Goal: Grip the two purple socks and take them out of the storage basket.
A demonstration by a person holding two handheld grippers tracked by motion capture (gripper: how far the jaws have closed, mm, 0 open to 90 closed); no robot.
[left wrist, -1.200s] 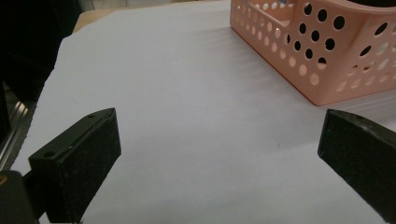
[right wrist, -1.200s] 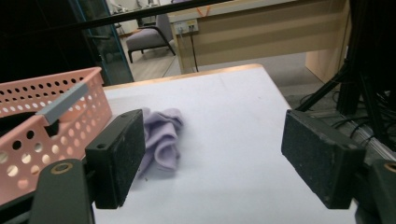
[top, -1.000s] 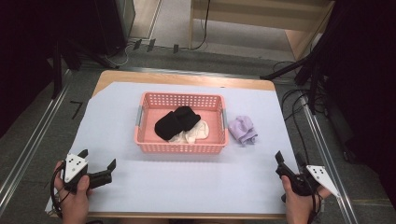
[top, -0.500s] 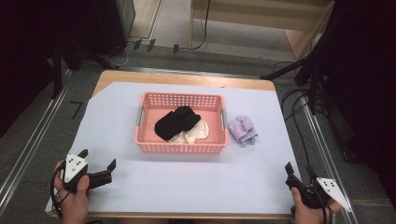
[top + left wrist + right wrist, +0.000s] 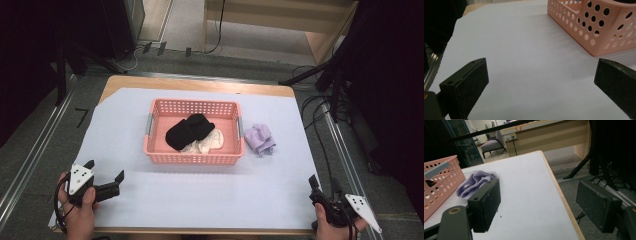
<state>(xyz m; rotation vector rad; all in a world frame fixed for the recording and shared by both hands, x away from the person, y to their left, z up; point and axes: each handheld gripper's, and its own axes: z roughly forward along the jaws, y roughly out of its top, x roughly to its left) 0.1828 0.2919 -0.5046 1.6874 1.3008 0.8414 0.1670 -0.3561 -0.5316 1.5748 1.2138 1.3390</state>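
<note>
A pink perforated basket (image 5: 194, 159) stands mid-table and holds a black garment (image 5: 189, 131) over a cream one (image 5: 209, 143). A crumpled lilac cloth (image 5: 260, 138) lies on the table just right of the basket; it also lies ahead in the right gripper view (image 5: 475, 182). My left gripper (image 5: 104, 177) rests at the front left corner, open and empty, with the basket's corner (image 5: 596, 32) ahead to its right. My right gripper (image 5: 323, 187) is at the front right corner, open and empty, its jaws straddling the table's right edge.
A pale lilac sheet (image 5: 210, 195) covers the wooden table (image 5: 200, 84). Beyond the right edge are a grey floor, cables (image 5: 320, 115) and black stand legs (image 5: 596, 162). A wooden counter (image 5: 544, 137) stands behind.
My right gripper has drawn back toward the front right corner and turned outward. The left gripper has stayed put.
</note>
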